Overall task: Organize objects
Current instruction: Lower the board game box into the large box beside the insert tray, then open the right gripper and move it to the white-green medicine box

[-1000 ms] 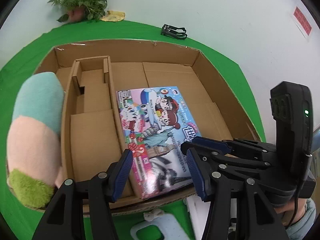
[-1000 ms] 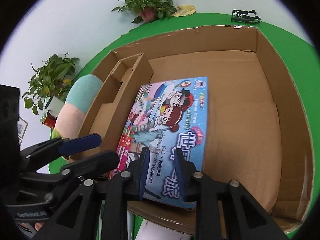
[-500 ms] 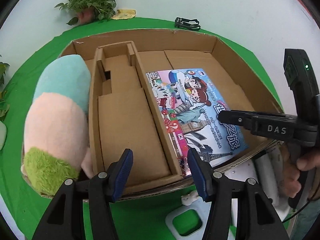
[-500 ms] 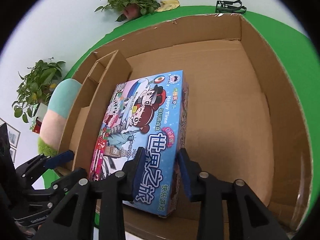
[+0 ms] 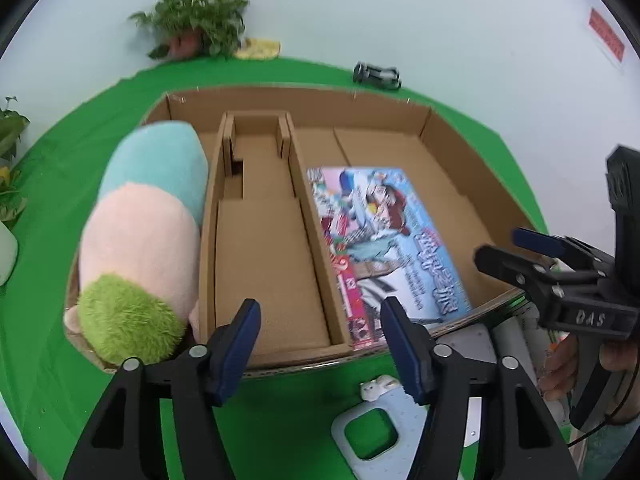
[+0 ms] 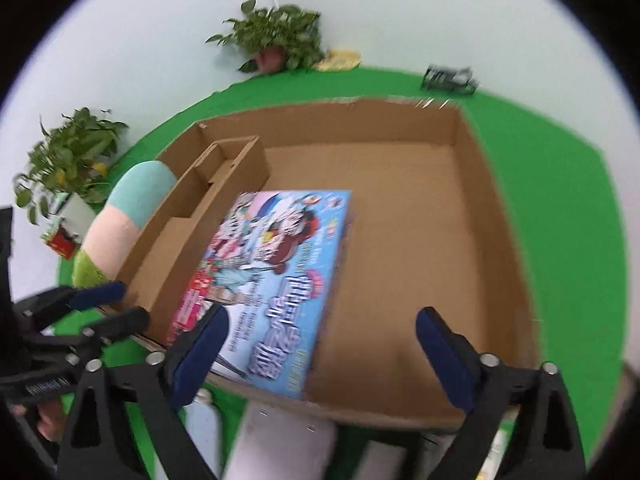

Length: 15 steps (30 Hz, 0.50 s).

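Observation:
A colourful board-game box (image 5: pixel 384 240) lies flat in the wide compartment of a shallow cardboard box (image 5: pixel 304 98), against the divider. A teal, pink and green plush toy (image 5: pixel 144 232) fills the narrow left compartment. My left gripper (image 5: pixel 320 312) hovers over the near rim above the middle compartment; its jaws are opening and nothing is between them. My right gripper (image 6: pixel 322 320) hangs over the near end of the game box (image 6: pixel 280 272), its jaws opening wide and its pads off the game box. It also shows at the right in the left wrist view (image 5: pixel 504 246).
Potted plants (image 6: pixel 280 40) and a black clip (image 5: pixel 376 76) stand at the back of the green cloth. A pale blue item with a square hole (image 5: pixel 372 432) and white bottles (image 6: pixel 280 440) lie in front of the cardboard box. A hand (image 5: pixel 560 364) holds the right gripper.
The right gripper has let go of the game box, spread its jaws wide and drawn back a little. The left gripper has shifted towards the middle compartment with its jaws slightly wider.

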Available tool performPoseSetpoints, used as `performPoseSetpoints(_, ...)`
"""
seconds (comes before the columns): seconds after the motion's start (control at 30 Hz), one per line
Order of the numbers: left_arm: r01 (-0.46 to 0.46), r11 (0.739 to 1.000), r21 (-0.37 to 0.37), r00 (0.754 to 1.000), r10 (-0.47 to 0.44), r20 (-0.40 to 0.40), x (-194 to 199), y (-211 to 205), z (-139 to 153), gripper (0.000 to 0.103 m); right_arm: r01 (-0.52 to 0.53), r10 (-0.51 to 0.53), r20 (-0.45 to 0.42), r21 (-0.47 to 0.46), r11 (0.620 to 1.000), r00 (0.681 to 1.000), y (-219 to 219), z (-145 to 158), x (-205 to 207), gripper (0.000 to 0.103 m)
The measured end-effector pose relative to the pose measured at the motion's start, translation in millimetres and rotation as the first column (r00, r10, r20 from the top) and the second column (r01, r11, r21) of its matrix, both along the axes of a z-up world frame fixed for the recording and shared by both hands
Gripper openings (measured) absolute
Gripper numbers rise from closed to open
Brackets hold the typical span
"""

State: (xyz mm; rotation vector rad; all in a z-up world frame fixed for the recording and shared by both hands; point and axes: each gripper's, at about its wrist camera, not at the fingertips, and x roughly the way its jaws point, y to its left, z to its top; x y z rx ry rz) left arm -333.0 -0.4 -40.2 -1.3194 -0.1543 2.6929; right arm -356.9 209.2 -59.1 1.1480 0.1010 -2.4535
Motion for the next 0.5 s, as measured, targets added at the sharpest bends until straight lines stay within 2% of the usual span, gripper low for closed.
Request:
performPoseSetpoints(0.1, -0.032, 0.998, -0.046, 0.986, 0.024, -0.163, 33.5, 7.6, 24.2, 0.077, 0.028, -0.022, -0.11, 0.057, 0.998, 0.994, 13.5, 16.5, 28.3, 0.103)
performPoseSetpoints(0.13, -0.049, 0.997, -0.064, 0.978, 0.034, -0.207, 41.8, 11.9, 30.6, 0.086, 0.033, -0.024, -0.137, 0.069, 0.997, 0.99, 19.1, 20.5, 40.1, 0.103)
performPoseSetpoints(0.17, -0.066, 0.994, -0.082, 0.966, 0.044, -0.253, 52.0, 16.0, 36.8, 0.095, 0.04, -0.028, -0.154, 0.076, 0.996, 0.988, 23.3, 22.8, 48.7, 0.103)
performPoseSetpoints(0.23, -0.103, 0.988, -0.112, 0.931, 0.056, -0.36, 77.1, 23.9, 52.0, 0.103, 0.054, -0.039, -0.193, 0.076, 0.996, 0.98, 29.6, 27.6, 68.3, 0.103)
performPoseSetpoints(0.3, -0.132, 0.984, -0.122, 0.904, 0.068, -0.423, 97.6, 30.2, 62.1, 0.103, 0.056, -0.041, -0.223, 0.064, 0.996, 0.974, 35.5, 32.0, 87.7, 0.103)
performPoseSetpoints(0.43, -0.155, 0.984, -0.092, 0.878, 0.094, -0.47, 133.2, 35.5, 75.8, 0.103, 0.041, -0.034, -0.262, 0.021, 0.999, 0.965, 44.0, 41.3, 120.9, 0.103)
performPoseSetpoints(0.5, -0.164, 0.982, -0.092, 0.873, 0.101, -0.478, 147.2, 35.8, 79.1, 0.103, 0.018, -0.017, -0.27, 0.004, 1.0, 0.963, 47.0, 44.1, 136.2, 0.103)
